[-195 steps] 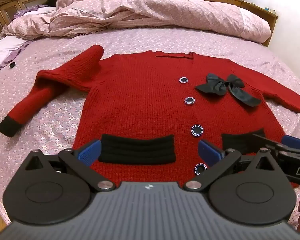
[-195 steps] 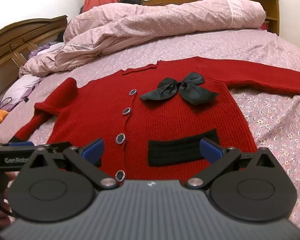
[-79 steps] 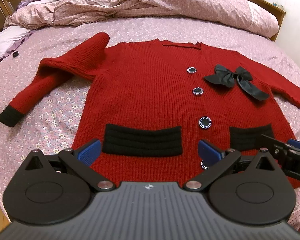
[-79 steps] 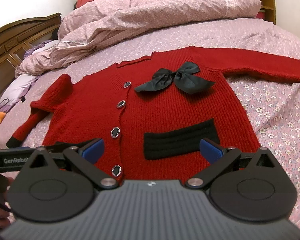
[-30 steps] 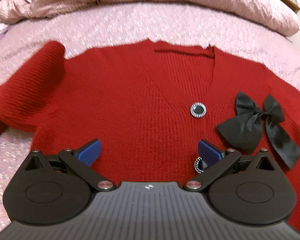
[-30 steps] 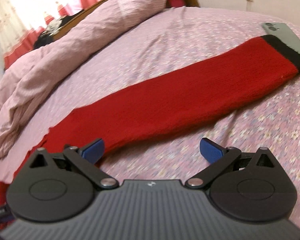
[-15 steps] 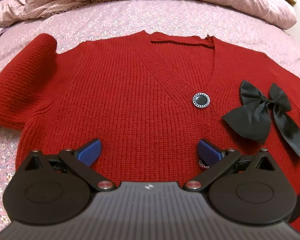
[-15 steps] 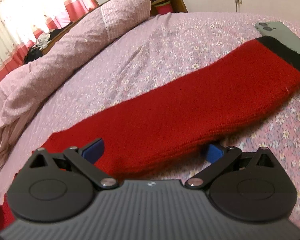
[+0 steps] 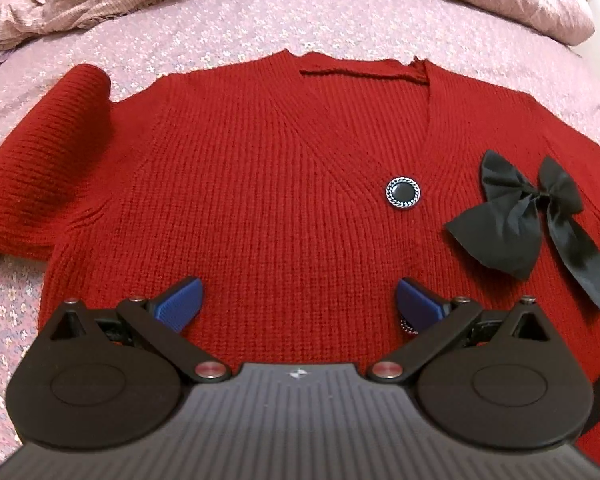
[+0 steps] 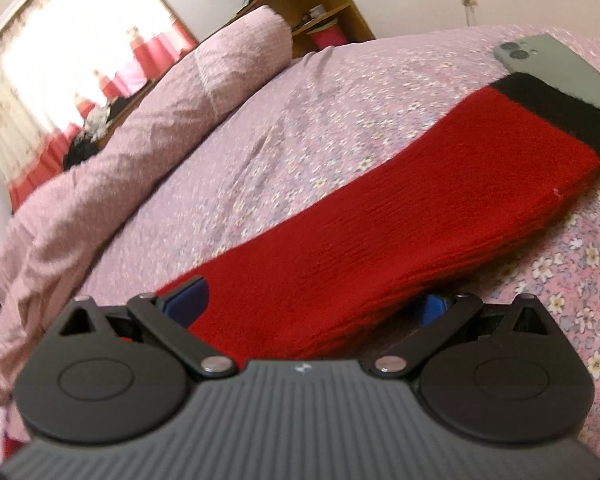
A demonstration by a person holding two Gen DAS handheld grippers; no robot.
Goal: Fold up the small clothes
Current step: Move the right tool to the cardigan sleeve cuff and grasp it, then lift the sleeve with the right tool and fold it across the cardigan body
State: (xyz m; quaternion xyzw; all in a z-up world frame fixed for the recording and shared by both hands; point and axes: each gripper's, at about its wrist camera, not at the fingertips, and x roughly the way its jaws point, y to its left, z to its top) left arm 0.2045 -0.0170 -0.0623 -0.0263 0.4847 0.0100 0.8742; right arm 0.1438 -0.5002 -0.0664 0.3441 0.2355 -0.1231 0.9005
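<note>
Both tongs spread wide over a red cardigan on the bed.

Right tongs (image 10: 312,300) straddle the sleeve (image 10: 440,200), not yet gripping; left tongs (image 9: 298,300) hover empty over the cardigan (image 9: 260,160) chest beside the bow (image 9: 528,216). Soft, floppy, light knit; likely best pinched mid-sleeve, away from the phone (image 10: 556,68) touching the cuff.

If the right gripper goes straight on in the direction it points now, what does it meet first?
The right gripper already has the red knitted sleeve between its open fingers, so more of this sleeve comes first. Further along lie the sleeve's black cuff and a grey-green phone; depth is unclear.
</note>
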